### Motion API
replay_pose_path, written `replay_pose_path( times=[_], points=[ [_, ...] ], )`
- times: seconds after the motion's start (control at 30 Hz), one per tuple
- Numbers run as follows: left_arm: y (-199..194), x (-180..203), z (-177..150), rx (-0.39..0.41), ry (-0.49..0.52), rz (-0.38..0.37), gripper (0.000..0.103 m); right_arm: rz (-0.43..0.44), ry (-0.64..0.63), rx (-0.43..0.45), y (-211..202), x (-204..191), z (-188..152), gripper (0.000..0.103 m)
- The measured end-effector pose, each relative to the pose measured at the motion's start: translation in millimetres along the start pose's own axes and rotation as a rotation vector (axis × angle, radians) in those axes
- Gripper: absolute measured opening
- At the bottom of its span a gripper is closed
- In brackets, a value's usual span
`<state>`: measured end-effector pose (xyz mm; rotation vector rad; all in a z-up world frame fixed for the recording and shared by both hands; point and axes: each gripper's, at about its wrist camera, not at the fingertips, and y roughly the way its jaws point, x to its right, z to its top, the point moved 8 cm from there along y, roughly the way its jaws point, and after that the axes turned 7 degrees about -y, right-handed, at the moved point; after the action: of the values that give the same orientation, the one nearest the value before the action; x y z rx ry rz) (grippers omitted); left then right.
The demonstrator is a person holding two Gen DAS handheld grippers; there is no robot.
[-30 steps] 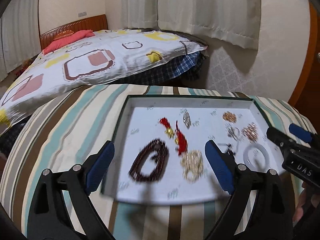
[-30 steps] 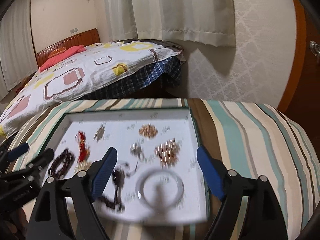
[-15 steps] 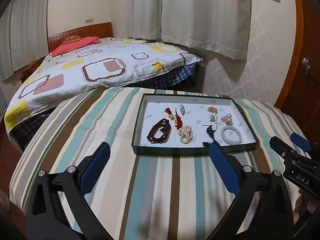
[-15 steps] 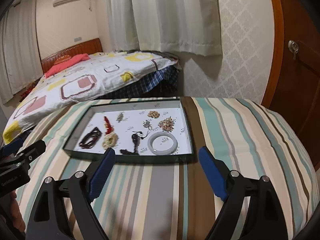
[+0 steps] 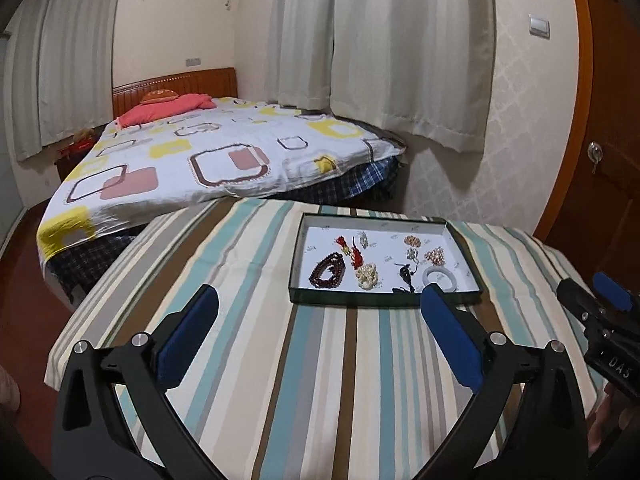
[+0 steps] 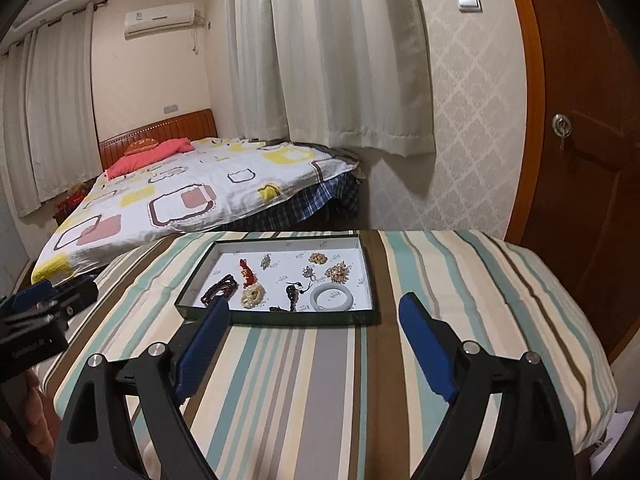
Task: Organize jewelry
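While both grippers hang above the striped tablecloth [image 6: 320, 380], neither touches anything. Left gripper [image 5: 320, 328]: fingers wide apart, nothing between them, tray at its 12-to-1 o'clock. Right gripper [image 6: 316, 332]: fingers also wide apart and empty, tray at 12 o'clock, slightly left of centre.

Tray [image 6: 280, 318] is a shallow dark-green box with a white floor, sitting flat on the cloth; all jewelry lies inside it. Contents, read from the right wrist view with tray centre as clock centre:
- dark red bead bracelet [image 6: 220, 289] at 8 o'clock, near the left wall
- pearl cluster [image 6: 253, 296] just right of it, at 7 o'clock
- red tasselled charm [image 6: 247, 272] at 10 o'clock, just above the pearls
- small silver piece [image 6: 265, 261] at 11 o'clock
- gold cluster [image 6: 318, 257] at 1 o'clock
- pinkish-gold bead cluster [image 6: 339, 272] at 3 o'clock
- small silver charm [image 6: 308, 272] just left of that cluster
- black pendant on a cord [image 6: 291, 293] at 6 o'clock
- pale jade-like bangle [image 6: 332, 297] at 5 o'clock, just beside the pendant; can't tell if they touch

Left wrist view shows the same layout: bracelet [image 5: 328, 270] at the near-left, bangle [image 5: 440, 278] at the near-right, partly behind the left gripper's right fingertip.

Bed [image 6: 180, 196] with a patterned cover sits beyond the table at 10 o'clock.
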<state>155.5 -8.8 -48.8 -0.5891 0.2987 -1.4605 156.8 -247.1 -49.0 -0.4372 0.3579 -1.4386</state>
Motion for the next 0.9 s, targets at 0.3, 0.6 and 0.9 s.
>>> replay_pose_path(
  times=[0.3,0.6,0.9],
  points=[
    [-36.0,-5.5,0.9,0.021,-0.011,-0.017,0.099,-0.010,-0.004,0.044,-32.4,0.8,4.1,0.084],
    [-42.8,-7.5,-1.0,0.026,-0.012,-0.020,0.099,-0.017,-0.004,0.049,-36.1,-0.5,3.1,0.084],
    [-46.1,-6.1,-1.5,0.029,-0.012,-0.022,0.099,-0.021,-0.003,0.065,-42.7,1.4,6.0,0.084]
  ],
)
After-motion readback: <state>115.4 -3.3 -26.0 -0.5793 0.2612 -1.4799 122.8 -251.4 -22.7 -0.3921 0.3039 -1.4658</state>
